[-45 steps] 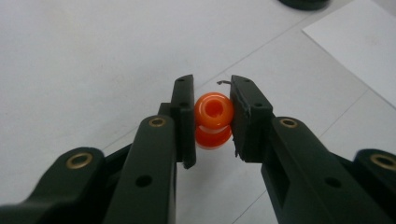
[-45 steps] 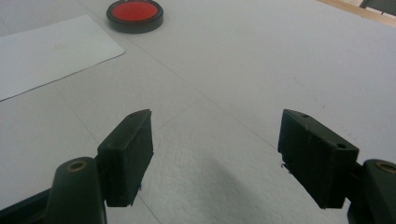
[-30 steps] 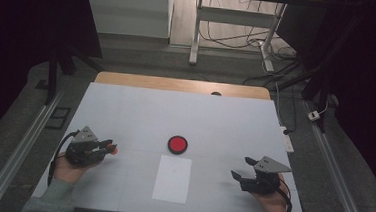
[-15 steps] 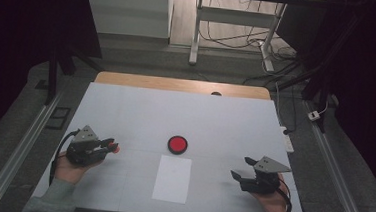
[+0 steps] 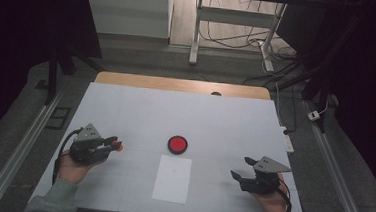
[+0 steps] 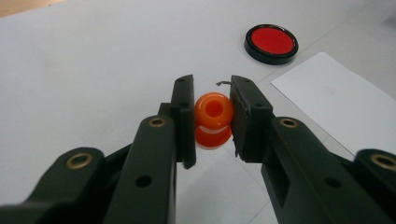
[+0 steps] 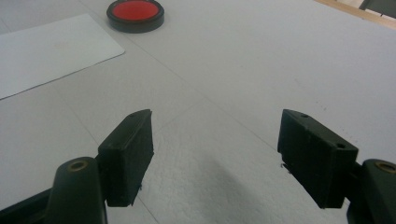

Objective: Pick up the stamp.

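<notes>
Orange bead [image 6: 213,119] – glossy, holed, two-lobed – clamped in left gripper [image 6: 212,116] jaws; right gripper [image 7: 215,156] jaws apart

Lab-style recording bay: white-covered table [image 5: 126,106] flanked by metal rails [image 5: 20,147], dark curtains, loose cables [image 5: 231,39] on the floor behind, desk frame [image 5: 197,31].

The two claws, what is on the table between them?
In the high view, a white paper sheet lies between the left claw and right claw, with a round red black-rimmed pad just beyond it.
</notes>
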The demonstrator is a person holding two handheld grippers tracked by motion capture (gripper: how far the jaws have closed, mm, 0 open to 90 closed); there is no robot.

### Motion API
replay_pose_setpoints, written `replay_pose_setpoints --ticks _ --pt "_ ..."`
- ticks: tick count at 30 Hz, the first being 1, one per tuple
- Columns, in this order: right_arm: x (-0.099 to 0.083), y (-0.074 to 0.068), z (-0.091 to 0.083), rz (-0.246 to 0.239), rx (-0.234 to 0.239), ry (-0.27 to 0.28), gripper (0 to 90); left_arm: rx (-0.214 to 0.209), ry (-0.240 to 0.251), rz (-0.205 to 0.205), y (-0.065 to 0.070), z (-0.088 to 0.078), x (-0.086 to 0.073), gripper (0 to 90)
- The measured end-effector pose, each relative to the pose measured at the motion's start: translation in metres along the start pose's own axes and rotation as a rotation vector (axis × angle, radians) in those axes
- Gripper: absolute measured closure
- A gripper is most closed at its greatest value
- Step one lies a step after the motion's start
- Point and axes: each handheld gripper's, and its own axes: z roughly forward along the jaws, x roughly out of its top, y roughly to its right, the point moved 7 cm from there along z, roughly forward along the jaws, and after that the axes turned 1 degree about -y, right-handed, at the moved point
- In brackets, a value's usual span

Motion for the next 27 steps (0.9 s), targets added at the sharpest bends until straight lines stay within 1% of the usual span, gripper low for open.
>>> replay_pose_setpoints --ticks 2,5,7,10,13,24,27 --pt "0.001 0.0 0.0 0.001 0.003 0.012 26.1 -0.001 0.002 0.004 0.001 0.001 0.001 72.1" --pt "0.001 0.001 -0.001 -0.005 -0.007 0.004 26.2 -0.003 0.006 0.006 0.002 0.002 0.003 72.1" --pt "0.001 0.0 0.0 0.001 0.002 0.013 26.1 -0.007 0.012 0.005 0.003 0.002 0.006 72.1" --pt "0.001 0.0 0.0 0.0 0.003 0.009 26.2 -0.01 0.019 0.006 0.004 0.002 0.008 72.1" --pt "0.001 0.0 0.0 -0.002 0.001 0.004 26.2 -0.016 0.027 0.011 0.007 0.003 0.012 72.1" --pt "0.003 -0.001 0.0 -0.004 0.003 0.019 26.2 -0.035 0.047 0.019 0.012 0.004 0.02 72.1" --pt "0.003 -0.001 -0.001 -0.005 -0.002 0.013 26.3 -0.044 0.053 0.023 0.014 0.004 0.023 72.1"
